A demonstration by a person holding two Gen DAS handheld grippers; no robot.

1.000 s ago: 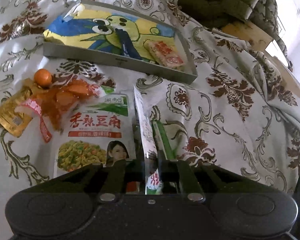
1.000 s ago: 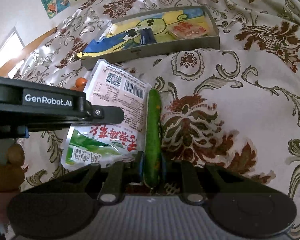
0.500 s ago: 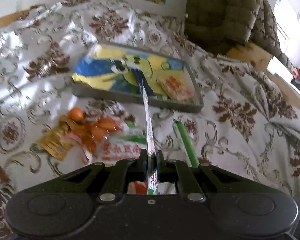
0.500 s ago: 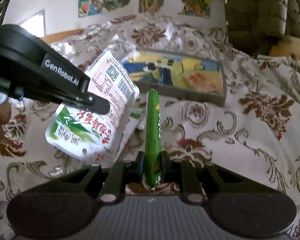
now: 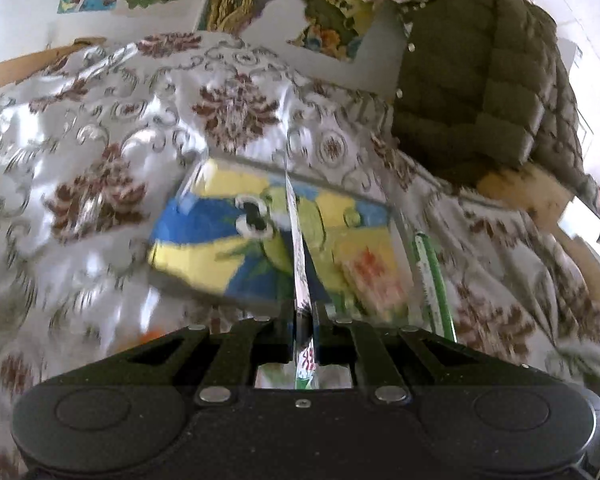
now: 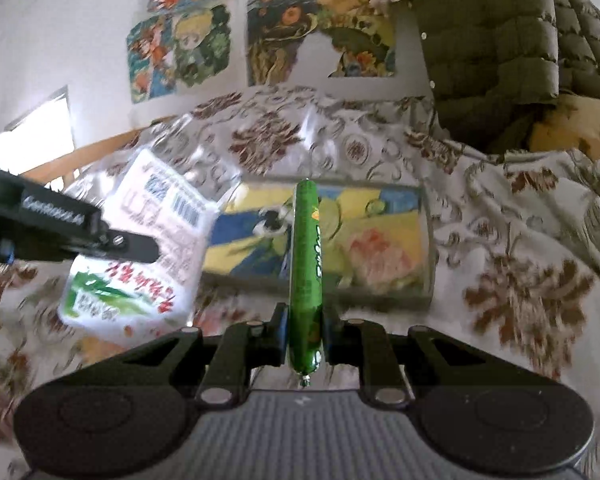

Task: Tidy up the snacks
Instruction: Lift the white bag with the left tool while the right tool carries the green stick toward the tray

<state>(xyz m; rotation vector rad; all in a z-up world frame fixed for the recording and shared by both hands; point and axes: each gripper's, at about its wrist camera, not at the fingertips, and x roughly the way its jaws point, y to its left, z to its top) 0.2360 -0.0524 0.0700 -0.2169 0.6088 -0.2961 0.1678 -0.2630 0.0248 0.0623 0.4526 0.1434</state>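
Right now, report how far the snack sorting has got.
Done: one red-printed packet already lies in the tray. In hand: the left gripper pinches a flat white snack bag, the right gripper a green sausage stick, both lifted before the tray. Left: setting both in.

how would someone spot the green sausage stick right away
Start at the shallow tray with the cartoon lining on the flowered cloth. In front of it the right tongs clamp a thin green sausage stick, the only rod-shaped snack beside the flat white pouch.
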